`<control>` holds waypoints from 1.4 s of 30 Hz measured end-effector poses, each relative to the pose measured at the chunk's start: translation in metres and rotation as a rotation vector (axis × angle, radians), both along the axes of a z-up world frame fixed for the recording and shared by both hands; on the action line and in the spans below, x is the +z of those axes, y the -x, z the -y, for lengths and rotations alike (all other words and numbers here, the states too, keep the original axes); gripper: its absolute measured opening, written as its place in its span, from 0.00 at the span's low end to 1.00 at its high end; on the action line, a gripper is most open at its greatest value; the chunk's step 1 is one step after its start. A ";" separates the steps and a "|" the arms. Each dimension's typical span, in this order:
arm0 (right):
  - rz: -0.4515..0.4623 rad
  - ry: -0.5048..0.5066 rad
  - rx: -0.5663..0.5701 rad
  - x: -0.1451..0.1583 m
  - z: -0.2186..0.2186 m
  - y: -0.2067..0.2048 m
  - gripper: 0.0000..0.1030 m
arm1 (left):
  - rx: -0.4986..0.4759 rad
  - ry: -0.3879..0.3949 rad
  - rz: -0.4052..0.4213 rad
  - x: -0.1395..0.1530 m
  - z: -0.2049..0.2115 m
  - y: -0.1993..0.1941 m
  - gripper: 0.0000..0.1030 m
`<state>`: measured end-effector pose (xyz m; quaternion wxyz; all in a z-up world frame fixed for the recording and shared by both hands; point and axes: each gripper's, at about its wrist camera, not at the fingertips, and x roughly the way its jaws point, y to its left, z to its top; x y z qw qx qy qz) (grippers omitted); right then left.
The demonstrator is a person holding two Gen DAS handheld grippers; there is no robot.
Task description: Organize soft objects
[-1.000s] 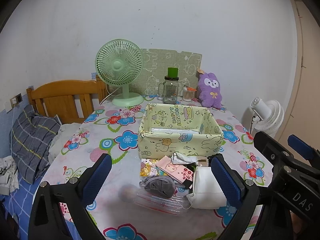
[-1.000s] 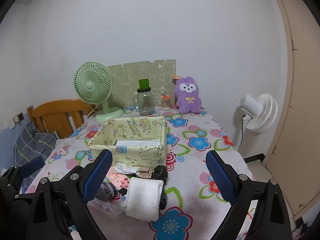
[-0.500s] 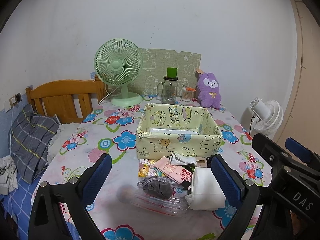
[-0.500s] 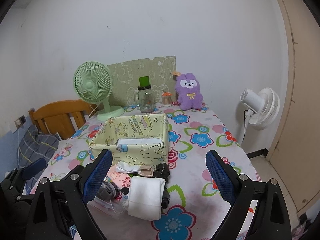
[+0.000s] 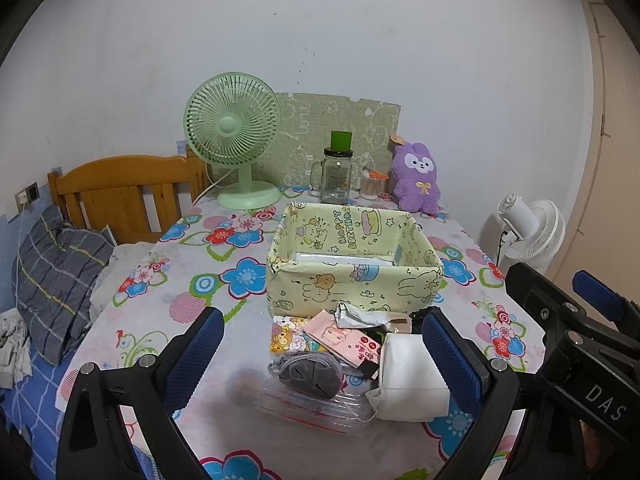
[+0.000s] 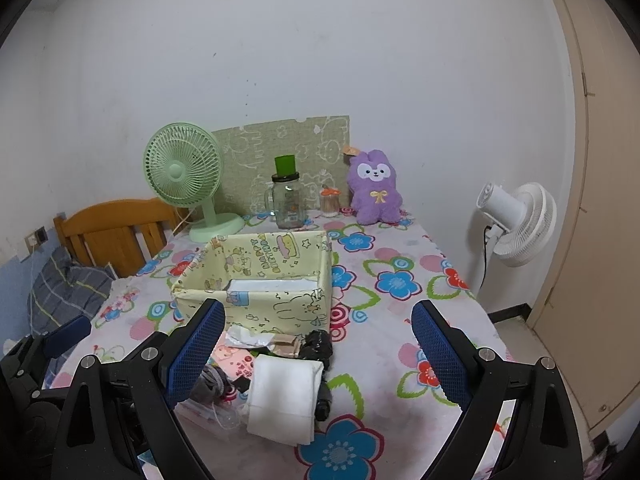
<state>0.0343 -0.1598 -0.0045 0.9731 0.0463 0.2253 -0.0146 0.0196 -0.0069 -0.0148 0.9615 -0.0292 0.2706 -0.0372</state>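
While I hover back from the worktop (image 5: 192, 264), both left gripper (image 5: 320, 356) and right gripper (image 6: 316, 348) stand wide open, empty; the soft pile (image 5: 352, 356) waits just before the fabric bin (image 5: 352, 276), handy for loading.

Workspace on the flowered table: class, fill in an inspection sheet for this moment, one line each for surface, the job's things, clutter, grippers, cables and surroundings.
Surface: table under a flower-print cloth, against a white wall.
Job's things: yellow cartoon-print box, open, something white and flat inside; in front of it a pile with a folded white cloth, grey pouch, pink packet, clear zip bag and crumpled black item.
Clutter: green desk fan, glass jar mug, purple plush along the wall.
Grippers: left gripper and right gripper both open, holding nothing, above the pile.
Cables: the green fan's cord; a black cord at the white fan.
Surroundings: wooden headboard, plaid pillow, door.
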 end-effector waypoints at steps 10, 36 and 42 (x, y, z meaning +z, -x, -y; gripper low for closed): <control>-0.017 -0.007 0.010 -0.008 0.000 -0.007 0.90 | 0.009 -0.002 -0.011 -0.005 -0.002 -0.005 0.96; -0.166 -0.017 0.081 -0.067 -0.016 -0.053 0.86 | -0.005 -0.009 -0.184 -0.066 -0.001 -0.047 0.82; -0.204 -0.025 0.080 -0.080 -0.020 -0.059 0.86 | -0.008 -0.007 -0.213 -0.076 -0.002 -0.051 0.76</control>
